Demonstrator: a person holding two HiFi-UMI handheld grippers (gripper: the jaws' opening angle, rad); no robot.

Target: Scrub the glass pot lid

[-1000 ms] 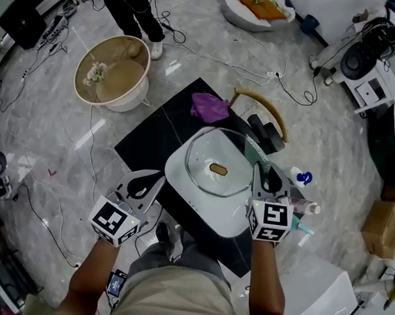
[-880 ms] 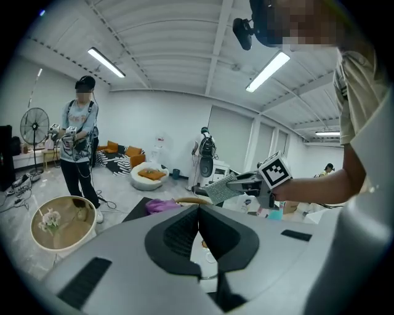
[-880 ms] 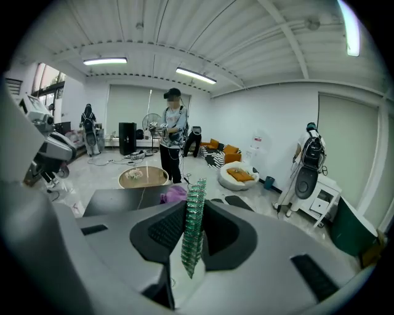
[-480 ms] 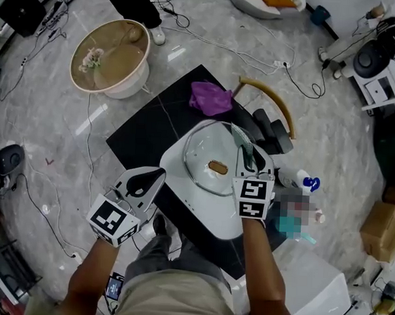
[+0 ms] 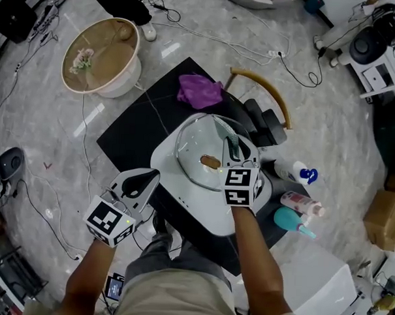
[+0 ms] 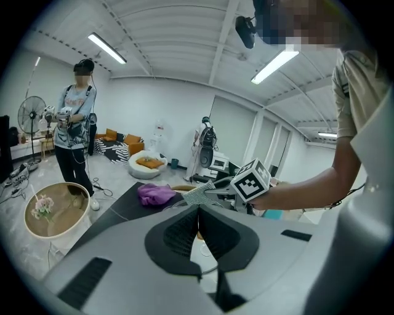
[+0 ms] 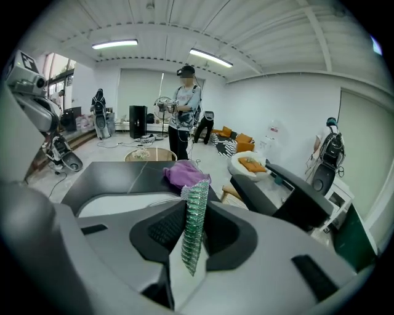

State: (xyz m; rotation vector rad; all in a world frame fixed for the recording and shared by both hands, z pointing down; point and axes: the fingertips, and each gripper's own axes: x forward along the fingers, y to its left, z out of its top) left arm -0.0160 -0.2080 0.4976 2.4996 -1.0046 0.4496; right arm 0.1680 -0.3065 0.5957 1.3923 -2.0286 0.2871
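Note:
The glass pot lid [image 5: 198,150], with a brown knob [image 5: 210,162], lies in a white basin [image 5: 182,198] on a black table [image 5: 136,134]. My right gripper [image 5: 239,149] hangs over the lid's right side, shut on a green mesh scrub pad [image 5: 227,131] that sticks out past its jaws. The right gripper view has the pad [image 7: 196,221] upright between the jaws, with the lid's rim [image 7: 151,201] just beyond. My left gripper [image 5: 144,178] is off the basin's left edge, shut on nothing [image 6: 198,212]. From there I see the pad [image 6: 198,194] and the right gripper's marker cube [image 6: 252,180].
A purple cloth [image 5: 199,90] lies at the table's far end. Bottles [image 5: 302,204] and a blue-capped sprayer [image 5: 296,172] stand right of the basin. A black chair [image 5: 264,124] is behind it, and a round side table [image 5: 101,55] sits far left. Cables cross the floor; a person [image 6: 72,123] stands beyond.
My right gripper has moved left with the scrub pad, from the basin's right edge to over the lid near the knob. The left gripper has stayed about where it was.

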